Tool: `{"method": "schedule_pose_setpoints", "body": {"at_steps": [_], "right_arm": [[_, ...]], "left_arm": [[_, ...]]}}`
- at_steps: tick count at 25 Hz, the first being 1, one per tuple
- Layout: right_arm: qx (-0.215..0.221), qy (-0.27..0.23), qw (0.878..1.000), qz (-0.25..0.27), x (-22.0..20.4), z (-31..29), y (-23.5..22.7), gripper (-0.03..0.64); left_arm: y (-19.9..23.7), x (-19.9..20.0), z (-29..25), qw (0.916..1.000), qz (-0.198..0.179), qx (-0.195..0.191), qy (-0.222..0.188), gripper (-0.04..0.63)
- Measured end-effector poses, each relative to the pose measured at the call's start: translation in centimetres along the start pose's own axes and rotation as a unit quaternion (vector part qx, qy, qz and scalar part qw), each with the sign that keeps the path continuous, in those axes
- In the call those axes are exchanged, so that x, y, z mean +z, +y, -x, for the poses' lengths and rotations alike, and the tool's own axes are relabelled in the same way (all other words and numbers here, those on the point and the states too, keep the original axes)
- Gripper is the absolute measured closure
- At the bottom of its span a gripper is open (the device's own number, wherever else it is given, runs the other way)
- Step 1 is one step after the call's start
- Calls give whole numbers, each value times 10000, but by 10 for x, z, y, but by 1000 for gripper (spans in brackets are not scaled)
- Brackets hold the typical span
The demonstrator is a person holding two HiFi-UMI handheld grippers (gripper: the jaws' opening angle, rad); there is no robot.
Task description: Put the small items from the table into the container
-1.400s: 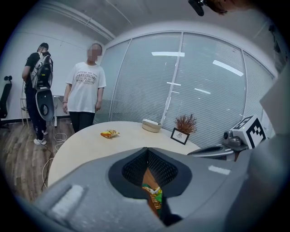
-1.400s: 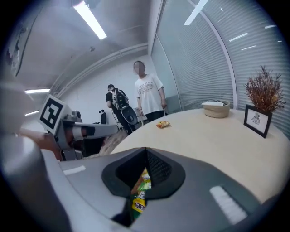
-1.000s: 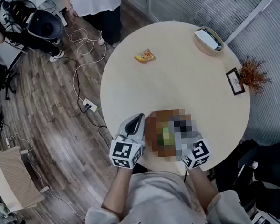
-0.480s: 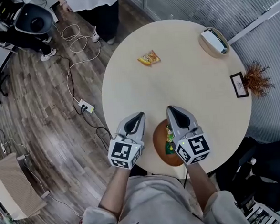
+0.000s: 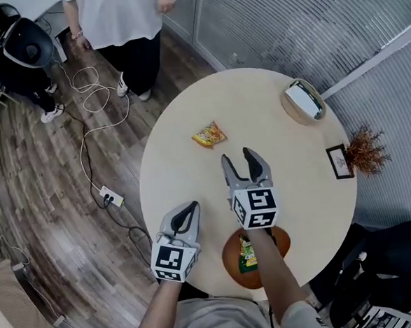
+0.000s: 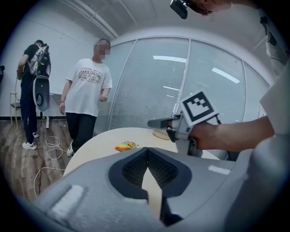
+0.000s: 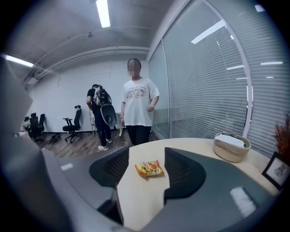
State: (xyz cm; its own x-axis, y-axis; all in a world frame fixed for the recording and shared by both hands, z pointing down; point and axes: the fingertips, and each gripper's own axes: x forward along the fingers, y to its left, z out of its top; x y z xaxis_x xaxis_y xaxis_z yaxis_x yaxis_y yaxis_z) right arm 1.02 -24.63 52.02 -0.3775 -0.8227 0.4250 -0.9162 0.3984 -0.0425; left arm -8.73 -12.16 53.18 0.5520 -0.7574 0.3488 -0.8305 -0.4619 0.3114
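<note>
An orange snack packet (image 5: 209,134) lies on the round pale table (image 5: 298,188), toward its far left. My right gripper (image 5: 237,159) hovers over the table's middle, pointing at the packet; its jaws are opening with nothing between them. In the right gripper view the packet (image 7: 149,168) lies ahead, framed by the two fingers (image 7: 183,174). A brown bowl (image 5: 228,260) at the near edge holds a green packet (image 5: 247,255). My left gripper (image 5: 188,209) hangs shut and empty at the near left edge. Its view shows the orange packet (image 6: 126,146) and the right gripper (image 6: 156,123).
A woven basket (image 5: 303,101) with a white thing in it sits at the table's far right. A small picture frame (image 5: 338,162) and a dried plant (image 5: 364,149) stand at the right edge. A person (image 5: 121,18) stands beyond the table; cables and a power strip (image 5: 109,196) lie on the floor.
My right gripper left the bowl, moved forward over the table toward the orange packet, and its jaws opened. The left gripper drew back toward the near left edge.
</note>
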Motion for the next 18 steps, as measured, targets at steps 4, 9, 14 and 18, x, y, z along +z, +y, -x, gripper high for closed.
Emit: {"method": "schedule_pose_setpoints", "body": {"at_steps": [4,9,14,18], "right_arm": [[191,653,9960,577,-31,-70,5,306],[463,1389,9861,788,-70,-119,15,257],[442,1668,9810,884,-96,-145,10,245],[413,1856,9786,789,-105,-151,7,273]], "left_arm": [[12,-3,-8,10000,66,-33,52,595],[31,-13,-8,9997,192,70,157,595],[49,-24,-8,9991,286,209,248,595],[56,-29,-6,9987,319,264,302,595]]}}
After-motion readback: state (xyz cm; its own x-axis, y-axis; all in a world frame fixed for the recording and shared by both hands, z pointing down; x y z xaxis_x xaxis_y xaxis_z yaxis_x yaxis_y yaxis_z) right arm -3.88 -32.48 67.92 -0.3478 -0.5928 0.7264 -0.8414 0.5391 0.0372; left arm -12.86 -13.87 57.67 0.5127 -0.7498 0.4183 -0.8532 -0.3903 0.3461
